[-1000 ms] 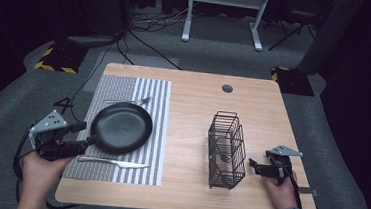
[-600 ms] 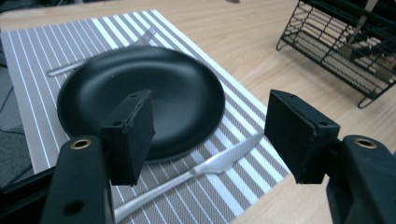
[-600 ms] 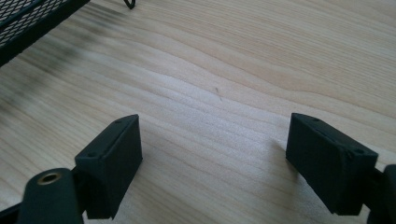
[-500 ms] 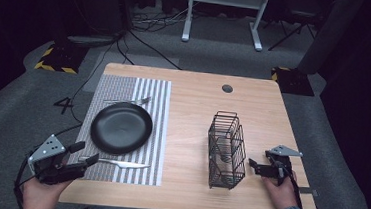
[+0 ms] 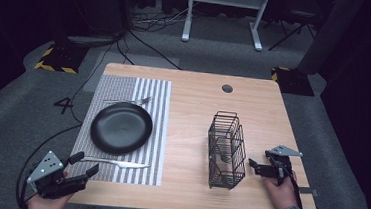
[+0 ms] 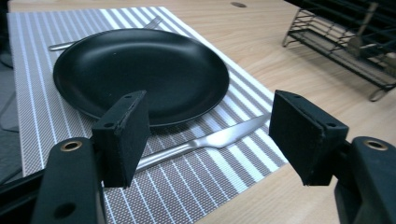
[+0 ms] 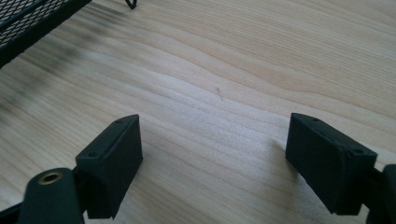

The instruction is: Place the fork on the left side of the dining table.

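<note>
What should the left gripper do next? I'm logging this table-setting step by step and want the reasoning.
Probably ease the left gripper forward and down over the knife. Its jaws have just been opening and stand apart with nothing between them, and the knife's handle lies just beyond them on the striped placemat, in front of the black plate.

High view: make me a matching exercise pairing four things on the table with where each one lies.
Things:
1. plate
2. knife
3. fork
4. wire basket

Places:
A. on the bare wood, right of the striped mat
B. on the mat, along the plate's near side
C. middle of the mat
D. on the mat, along the plate's far side

Pairs: 1-C, 2-B, 3-D, 4-A
</note>
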